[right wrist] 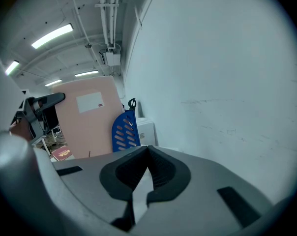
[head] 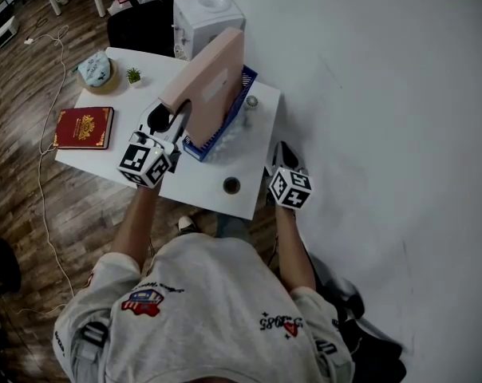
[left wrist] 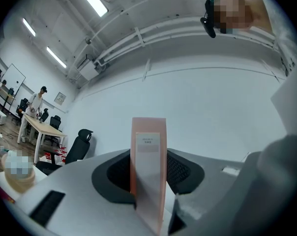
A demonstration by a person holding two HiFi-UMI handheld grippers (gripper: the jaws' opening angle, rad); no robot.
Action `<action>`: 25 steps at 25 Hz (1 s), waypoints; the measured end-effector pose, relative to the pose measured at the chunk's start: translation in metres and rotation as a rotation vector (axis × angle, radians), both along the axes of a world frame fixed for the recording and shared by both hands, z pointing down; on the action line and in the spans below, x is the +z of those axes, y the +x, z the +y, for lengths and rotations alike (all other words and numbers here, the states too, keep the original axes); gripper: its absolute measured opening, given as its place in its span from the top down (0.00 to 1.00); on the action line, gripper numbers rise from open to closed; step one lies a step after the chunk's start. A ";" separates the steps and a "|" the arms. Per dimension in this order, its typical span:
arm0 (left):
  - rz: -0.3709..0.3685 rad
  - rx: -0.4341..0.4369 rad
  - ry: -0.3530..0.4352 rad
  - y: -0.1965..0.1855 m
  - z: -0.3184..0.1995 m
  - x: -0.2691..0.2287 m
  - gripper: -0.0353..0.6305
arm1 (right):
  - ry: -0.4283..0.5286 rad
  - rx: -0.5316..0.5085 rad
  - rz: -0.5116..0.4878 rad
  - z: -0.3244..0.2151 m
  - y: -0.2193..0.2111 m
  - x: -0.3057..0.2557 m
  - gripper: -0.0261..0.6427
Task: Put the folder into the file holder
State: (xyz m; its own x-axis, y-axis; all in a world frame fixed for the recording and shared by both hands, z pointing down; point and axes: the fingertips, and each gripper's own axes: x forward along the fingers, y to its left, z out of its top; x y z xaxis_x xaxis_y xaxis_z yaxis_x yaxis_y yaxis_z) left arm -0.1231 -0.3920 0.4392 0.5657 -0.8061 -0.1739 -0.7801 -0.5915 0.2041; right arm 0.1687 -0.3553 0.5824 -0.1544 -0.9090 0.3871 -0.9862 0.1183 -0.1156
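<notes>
Left gripper [head: 177, 123]'s jaws clamp the upright folder [head: 213, 78], bottom edge at the file holder [head: 242, 102]'s mouth; right gripper [head: 282, 155] is closed, empty.

The holder [head: 246, 82] is sitting toward the bench's [head: 193, 190] far right edge. The folder [head: 213, 74] is standing tilted in it, its near edge lying between the left gripper's [head: 175, 124] jaws. The book [head: 84, 128] is lying at the bench's left end, with the plant [head: 133, 76] behind it. The dispenser [head: 207, 14] is standing behind the bench. The right gripper [head: 282, 156] is hanging by the bench's right edge, apart from the holder.
</notes>
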 end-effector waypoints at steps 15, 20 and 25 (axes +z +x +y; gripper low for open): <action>-0.042 0.010 0.018 0.005 0.012 -0.004 0.72 | -0.005 0.010 -0.011 0.012 0.002 0.005 0.97; -0.057 0.015 0.037 0.013 0.018 -0.007 0.72 | 0.000 0.017 -0.012 0.014 0.005 0.002 0.97; -0.062 0.000 0.043 0.014 0.019 -0.009 0.72 | 0.004 0.019 -0.013 0.017 0.006 0.001 0.97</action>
